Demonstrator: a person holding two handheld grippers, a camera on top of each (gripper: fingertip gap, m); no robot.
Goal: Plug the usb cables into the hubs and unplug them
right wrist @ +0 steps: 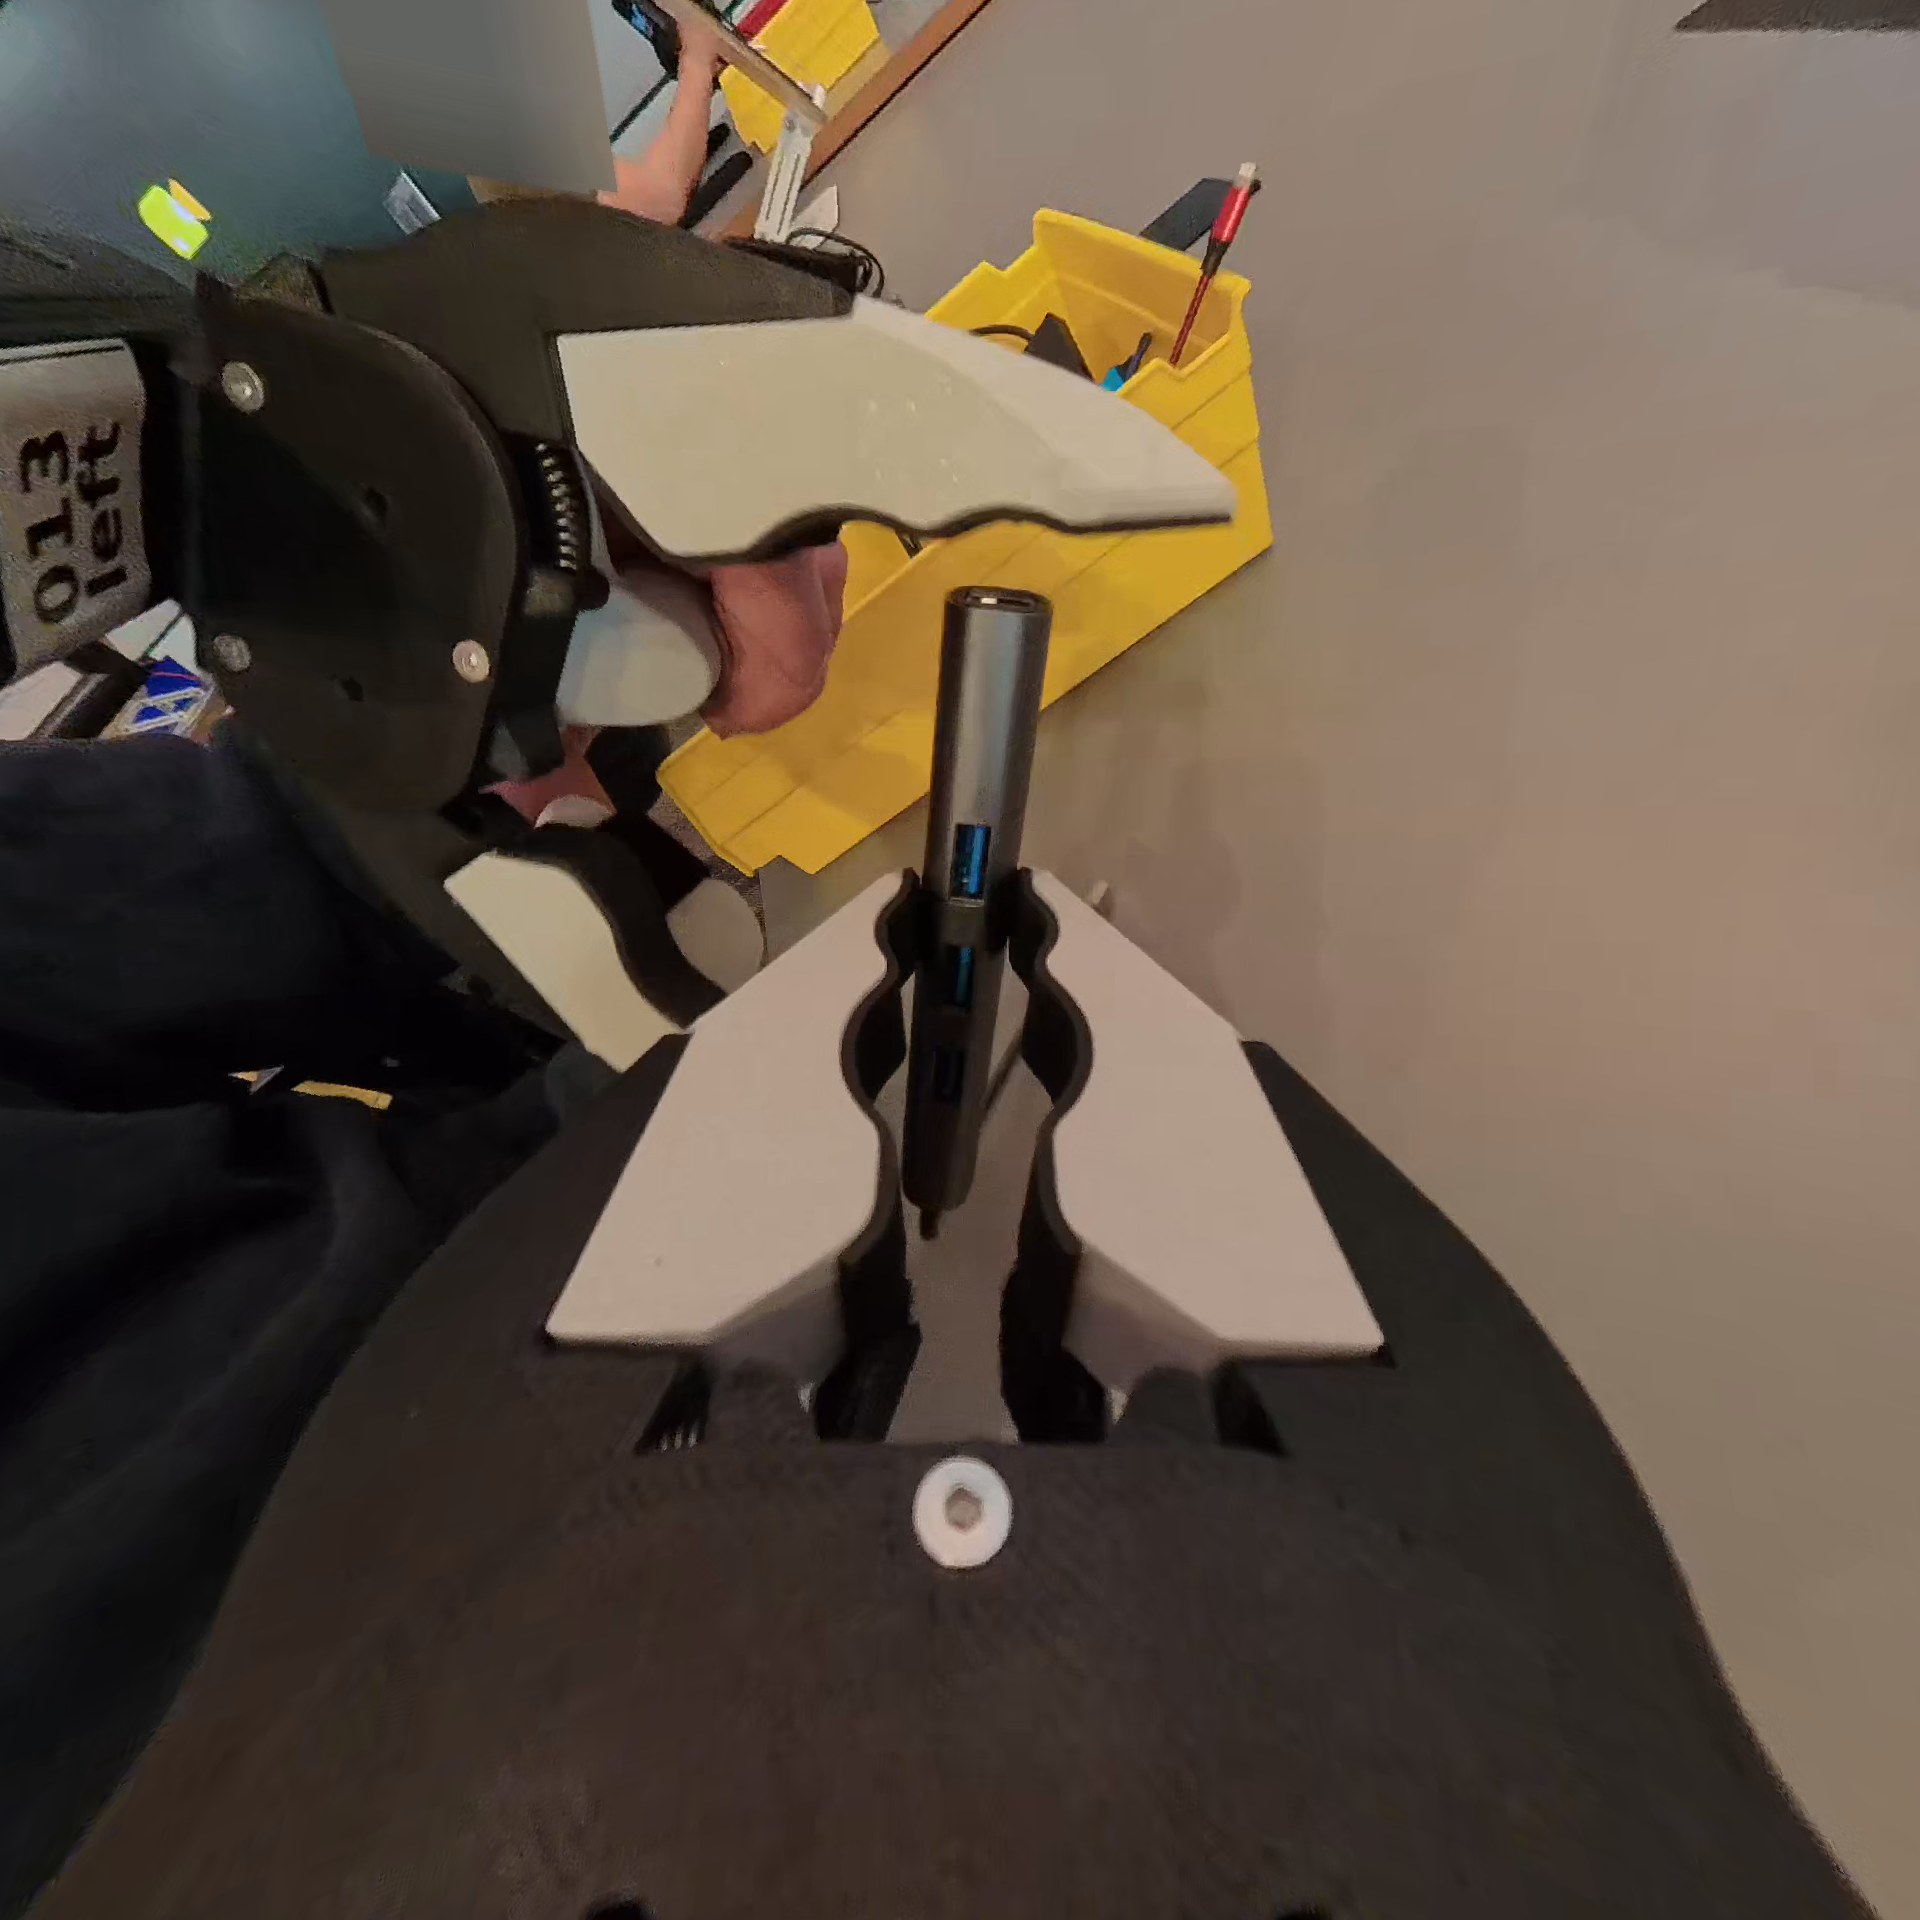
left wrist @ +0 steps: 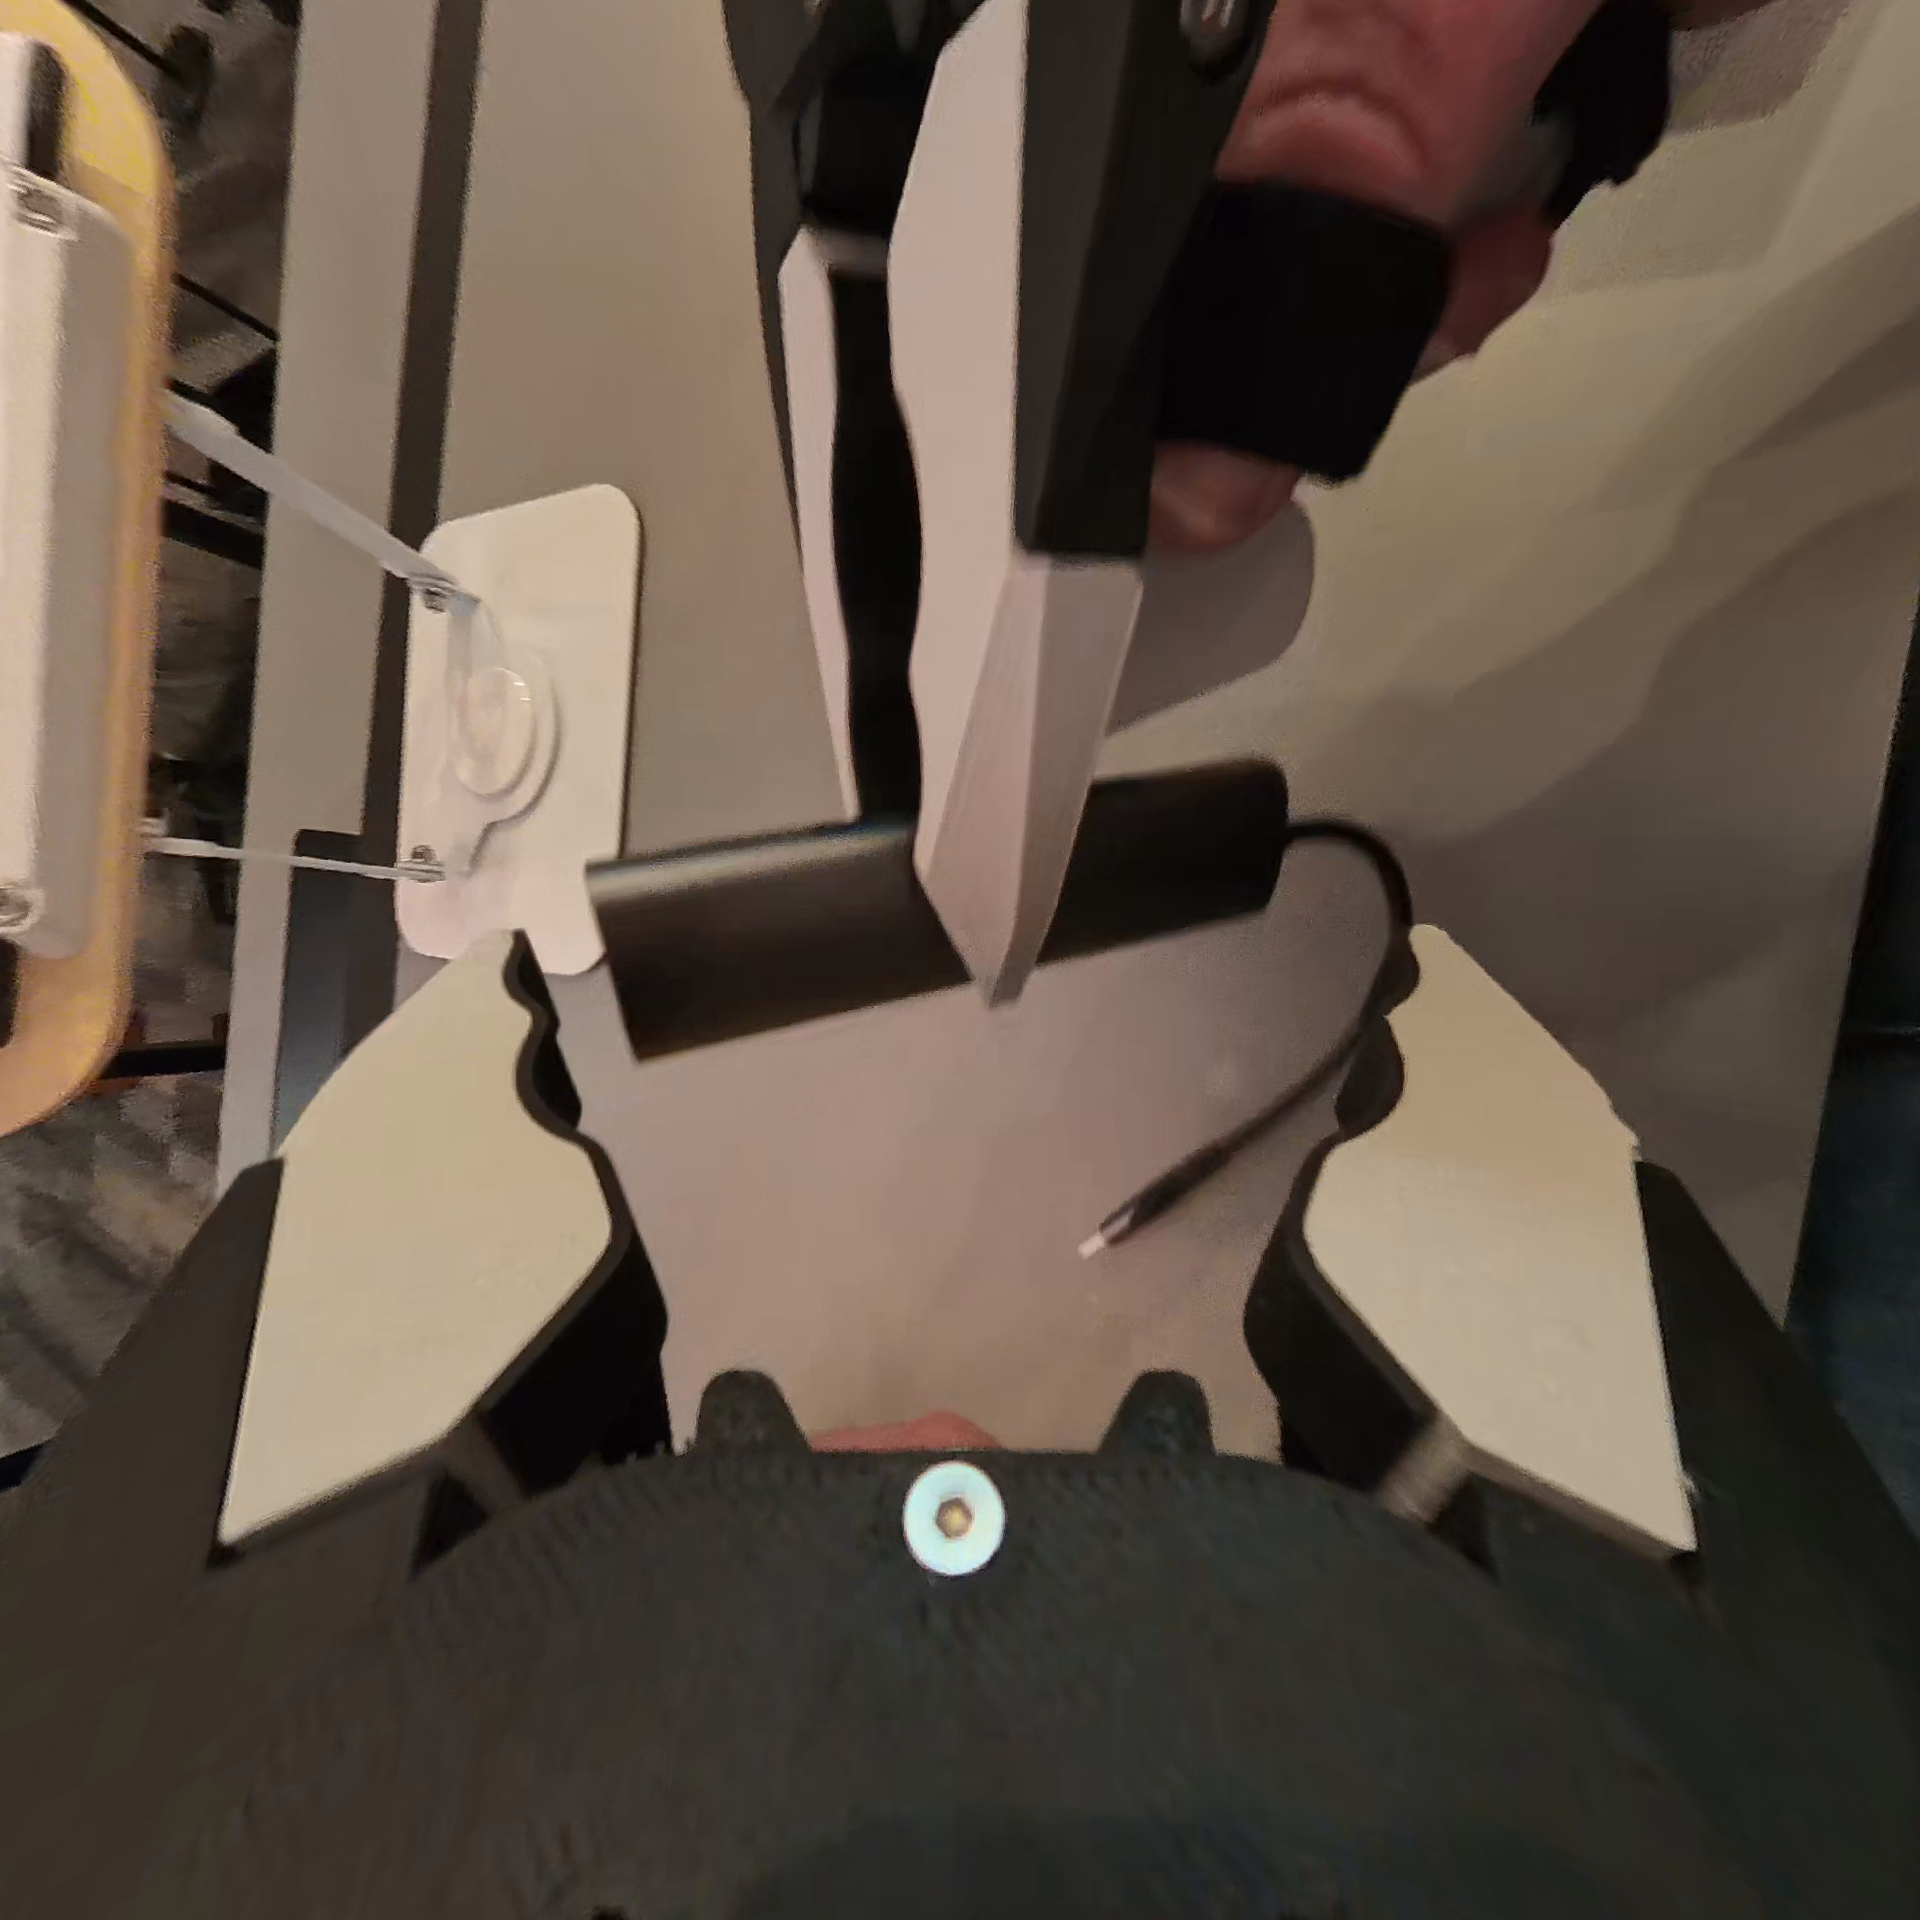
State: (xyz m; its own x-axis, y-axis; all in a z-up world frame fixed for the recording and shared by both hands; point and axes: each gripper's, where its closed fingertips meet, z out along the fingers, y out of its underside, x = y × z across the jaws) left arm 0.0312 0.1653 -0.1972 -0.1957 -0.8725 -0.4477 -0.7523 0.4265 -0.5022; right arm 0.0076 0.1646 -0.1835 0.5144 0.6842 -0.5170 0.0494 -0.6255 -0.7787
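My right gripper (right wrist: pixel 966 904) is shut on a slim dark grey hub (right wrist: pixel 987 727), whose blue ports (right wrist: pixel 971 852) face the camera. In the left wrist view the same hub (left wrist: pixel 769 935) is held just above the grey table (left wrist: pixel 935 1195) by the right gripper's white fingers (left wrist: pixel 997 831), which come in from above. The hub's short black cable (left wrist: pixel 1340 1039) hangs loose and ends in a free plug (left wrist: pixel 1101 1236). My left gripper (left wrist: pixel 966 987) is wide open and empty, with its jaws either side of the hub. Its upper finger (right wrist: pixel 883 436) also shows in the right wrist view.
A yellow bin (right wrist: pixel 1091 613) holding several cables, one of them red (right wrist: pixel 1210 260), lies on the table behind the hub. A white plate with a clear suction cup (left wrist: pixel 520 727) sits by the table's left edge. A wood-edged object (left wrist: pixel 104 623) stands further left. Left and right tips are no more than a few centimetres apart.
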